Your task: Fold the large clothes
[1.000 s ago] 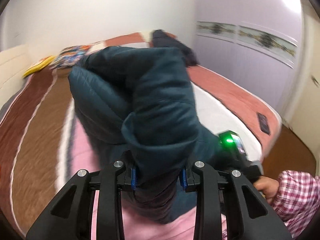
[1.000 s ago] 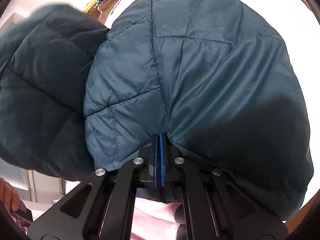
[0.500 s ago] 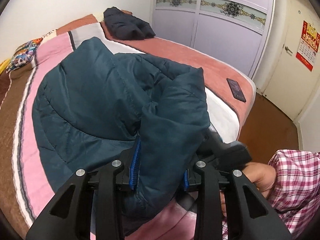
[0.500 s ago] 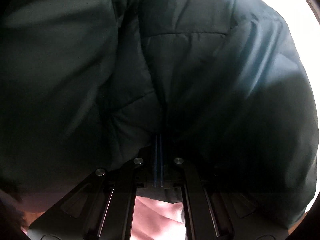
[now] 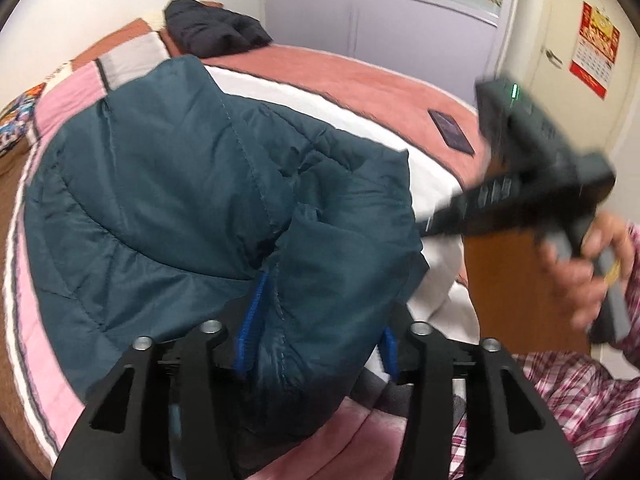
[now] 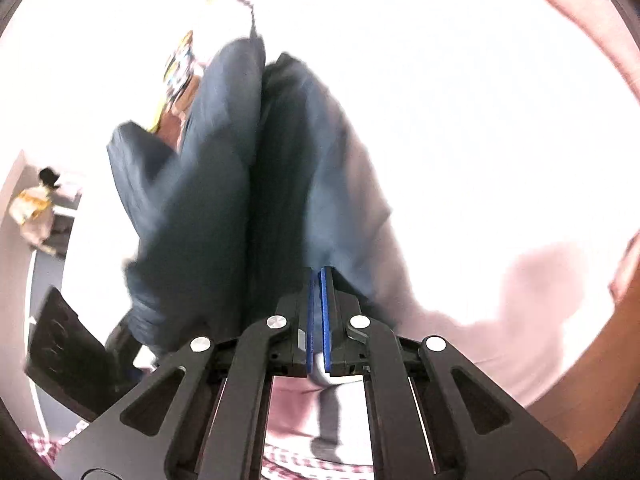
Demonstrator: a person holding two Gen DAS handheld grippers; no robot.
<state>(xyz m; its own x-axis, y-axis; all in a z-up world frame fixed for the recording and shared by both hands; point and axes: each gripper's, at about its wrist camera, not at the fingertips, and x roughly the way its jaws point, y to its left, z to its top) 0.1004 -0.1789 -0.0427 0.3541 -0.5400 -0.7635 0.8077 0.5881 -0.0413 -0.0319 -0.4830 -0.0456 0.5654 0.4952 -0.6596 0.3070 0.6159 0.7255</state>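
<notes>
Left wrist view: my left claw [image 5: 316, 340] is opening, jaws wide around the teal jacket [image 5: 192, 208]'s near edge, pads no longer pressing it. The jacket lies doubled over across the middle of the frame on the bed [image 5: 360, 80], so I judge one fold laid and more left. I count one teal jacket, one dark garment [image 5: 216, 32] upper left, one phone [image 5: 452, 132].

Right wrist view: my right claw [image 6: 316, 316] is nearly clenched, just parting, with nothing between its pads; the jacket [image 6: 224, 200] sits blurred ahead, centre left.
</notes>
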